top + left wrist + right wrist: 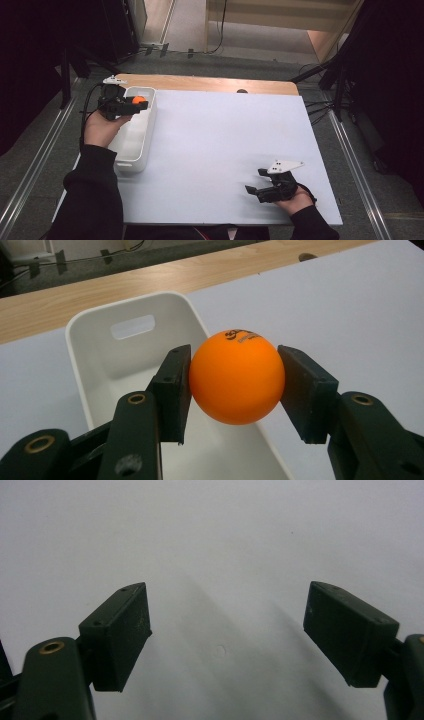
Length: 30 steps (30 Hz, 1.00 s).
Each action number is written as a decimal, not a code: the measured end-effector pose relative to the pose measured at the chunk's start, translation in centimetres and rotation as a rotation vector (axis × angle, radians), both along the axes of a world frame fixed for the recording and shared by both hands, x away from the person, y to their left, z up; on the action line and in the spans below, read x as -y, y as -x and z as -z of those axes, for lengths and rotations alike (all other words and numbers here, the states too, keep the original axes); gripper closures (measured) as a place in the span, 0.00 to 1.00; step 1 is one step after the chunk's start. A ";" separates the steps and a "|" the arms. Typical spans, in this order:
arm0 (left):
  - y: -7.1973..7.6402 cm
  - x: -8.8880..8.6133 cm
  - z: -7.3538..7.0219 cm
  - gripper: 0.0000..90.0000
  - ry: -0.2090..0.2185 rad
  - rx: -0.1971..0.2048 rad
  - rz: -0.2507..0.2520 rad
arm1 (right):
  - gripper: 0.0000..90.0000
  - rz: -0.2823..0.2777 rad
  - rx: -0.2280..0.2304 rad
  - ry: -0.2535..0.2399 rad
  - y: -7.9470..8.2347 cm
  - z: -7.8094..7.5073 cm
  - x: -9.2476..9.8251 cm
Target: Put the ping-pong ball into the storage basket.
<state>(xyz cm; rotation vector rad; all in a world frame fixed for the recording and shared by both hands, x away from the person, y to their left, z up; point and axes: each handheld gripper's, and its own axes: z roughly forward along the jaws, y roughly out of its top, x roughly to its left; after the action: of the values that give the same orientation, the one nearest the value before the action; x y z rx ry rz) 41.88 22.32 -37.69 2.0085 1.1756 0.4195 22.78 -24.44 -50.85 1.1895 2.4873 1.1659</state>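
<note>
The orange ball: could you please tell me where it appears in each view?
High view: orange ball at upper left, in the left gripper, over the white bin.
Left gripper view: centre, clamped between both fingers.
Right gripper view: not in it.
Shared landmark: the white bin.

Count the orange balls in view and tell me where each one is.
1. The orange ball is clamped in the left gripper, held above the far end of the white bin. What shows of the bin's inside holds no others; part of its floor is hidden.
</note>
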 end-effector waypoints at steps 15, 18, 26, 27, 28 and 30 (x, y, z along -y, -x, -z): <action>-0.5 0.3 1.5 0.56 -0.031 -0.001 -0.055 | 0.20 -0.002 0.000 0.001 0.0 0.0 0.0; -0.7 0.2 1.7 0.56 -0.031 -0.005 -0.058 | 0.20 -0.002 0.000 0.001 0.0 0.0 0.0; -0.9 0.0 2.5 0.56 -0.029 -0.020 -0.075 | 0.20 -0.005 -0.004 0.005 0.0 0.0 0.0; -1.0 0.0 2.6 0.55 -0.029 -0.021 -0.079 | 0.20 -0.003 -0.004 0.004 0.0 0.0 0.0; -1.0 0.0 2.6 0.55 -0.030 -0.022 -0.083 | 0.20 -0.001 -0.004 0.002 0.0 0.0 0.0; -1.1 -0.1 2.8 0.55 -0.024 -0.027 -0.093 | 0.20 -0.002 -0.006 0.003 0.0 0.0 0.0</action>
<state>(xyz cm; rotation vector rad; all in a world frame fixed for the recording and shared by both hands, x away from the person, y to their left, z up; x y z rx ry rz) 42.96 22.38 -40.53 1.9903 1.2902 0.4566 22.76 -24.43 -50.84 1.1921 2.4935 1.1609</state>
